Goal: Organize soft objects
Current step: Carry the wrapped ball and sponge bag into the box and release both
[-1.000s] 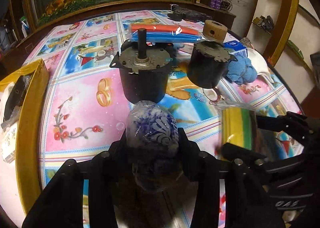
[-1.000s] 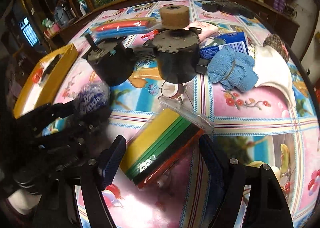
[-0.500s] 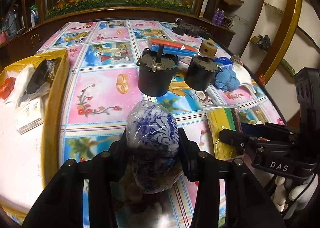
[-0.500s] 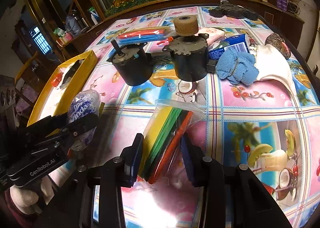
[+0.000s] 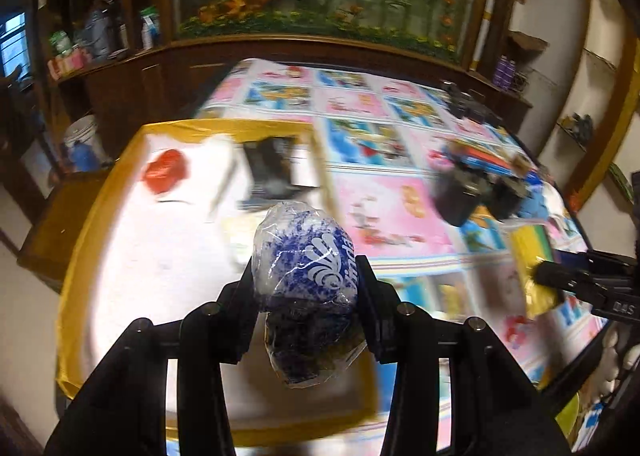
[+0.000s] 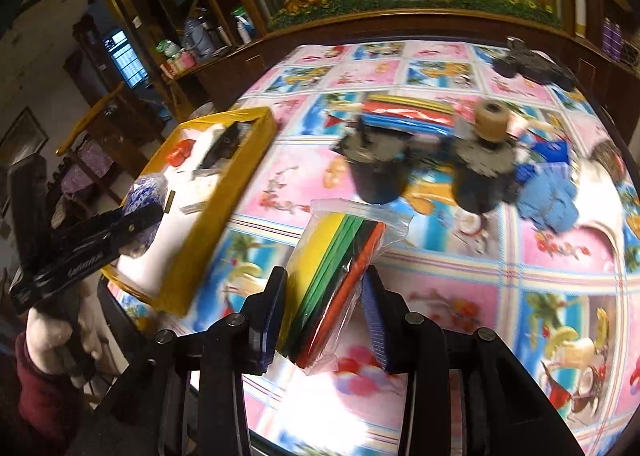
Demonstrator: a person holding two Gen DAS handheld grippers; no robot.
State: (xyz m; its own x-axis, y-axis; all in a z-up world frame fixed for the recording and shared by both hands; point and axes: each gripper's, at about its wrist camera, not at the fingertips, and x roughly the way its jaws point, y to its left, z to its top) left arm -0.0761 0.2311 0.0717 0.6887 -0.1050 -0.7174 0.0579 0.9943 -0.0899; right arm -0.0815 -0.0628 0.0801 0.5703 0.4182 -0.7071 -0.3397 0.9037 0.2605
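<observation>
My left gripper (image 5: 306, 288) is shut on a blue-and-white plastic-wrapped soft bundle (image 5: 306, 256) and holds it above the yellow-rimmed tray (image 5: 104, 191); bundle and gripper also show in the right wrist view (image 6: 144, 191). My right gripper (image 6: 324, 312) is shut on a clear bag of coloured foam sheets (image 6: 332, 268), yellow, green, black and orange, lifted above the table. The bag shows in the left wrist view too (image 5: 532, 256). The tray (image 6: 224, 191) holds a red item, a black item and white packets.
Two black motors (image 6: 378, 167) (image 6: 482, 171) stand mid-table, one with a cork wheel. Behind them lies another bag of coloured sheets (image 6: 408, 111). A blue cloth (image 6: 548, 199) and a white cloth (image 6: 600, 191) lie at the right. A wooden cabinet runs along the back.
My left gripper has swung left with the bundle, from over the tablecloth to over the tray. My right gripper has closed on the foam-sheet bag and lifted it.
</observation>
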